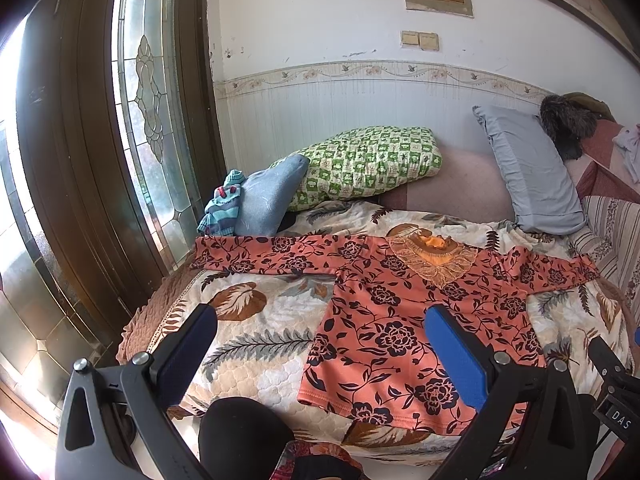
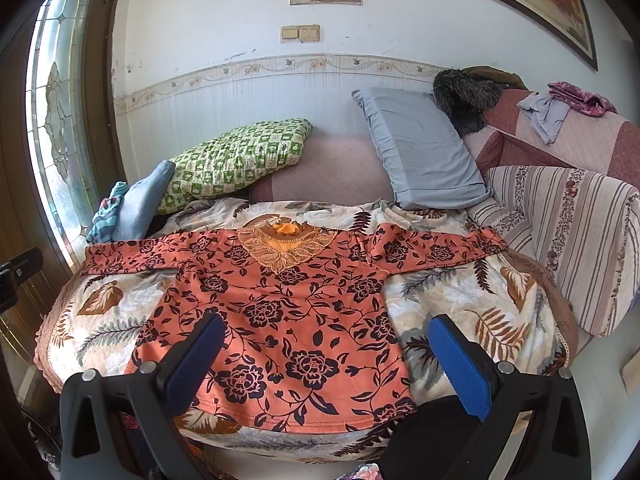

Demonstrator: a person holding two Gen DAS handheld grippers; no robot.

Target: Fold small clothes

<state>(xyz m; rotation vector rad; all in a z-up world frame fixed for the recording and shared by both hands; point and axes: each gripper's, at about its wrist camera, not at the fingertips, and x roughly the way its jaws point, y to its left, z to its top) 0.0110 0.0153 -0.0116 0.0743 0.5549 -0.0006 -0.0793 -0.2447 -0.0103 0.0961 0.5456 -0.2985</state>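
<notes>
Black fingers (image 1: 192, 344) (blue-padded, silver screws)

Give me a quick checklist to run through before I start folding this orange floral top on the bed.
1. Orange floral top lies flat, front up, on the leaf-print quilt: ok.
2. Both sleeves spread out sideways, left sleeve and right sleeve: ok.
3. Left gripper open, holding nothing: ok.
4. Right gripper open, holding nothing: ok.
5. Body of the top free of other items; the striped blue garment and green checked cushion sit behind it, apart from the body: ok.
6. Hem fully on the quilt: ok, though it lies close to the near edge.
</notes>
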